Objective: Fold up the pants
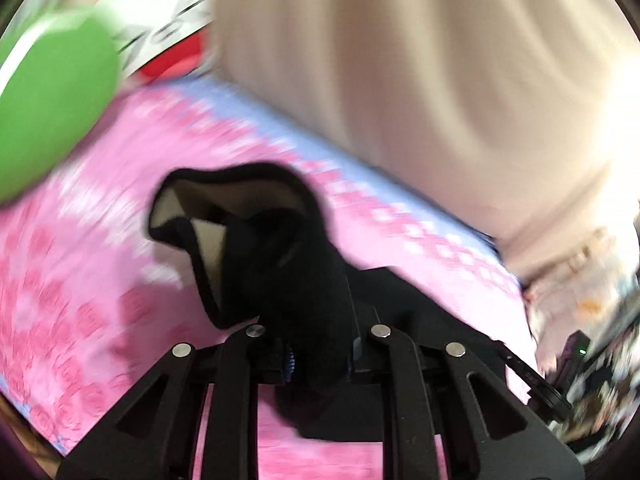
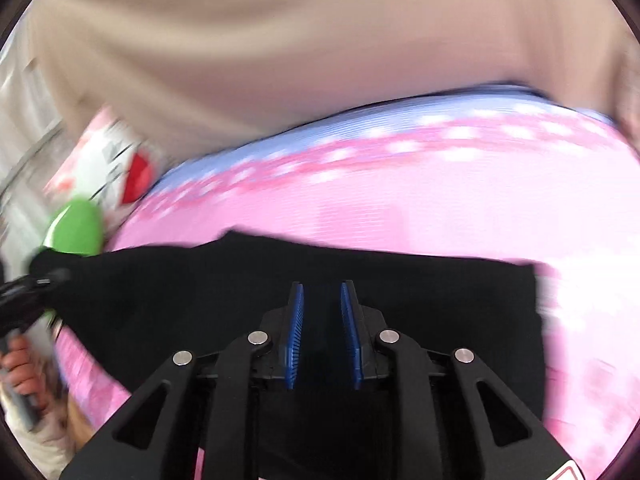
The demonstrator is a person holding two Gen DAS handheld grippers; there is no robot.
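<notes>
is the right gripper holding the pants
No, the right gripper's blue fingers stand apart with nothing between them, just above the black pants on the pink bedsheet.

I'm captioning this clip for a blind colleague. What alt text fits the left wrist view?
The left hand-held gripper is clamped on a bunch of black pants, lifted above a pink floral bedsheet. A beige curtain hangs behind the bed, and a blurred green object sits at upper left.
</notes>
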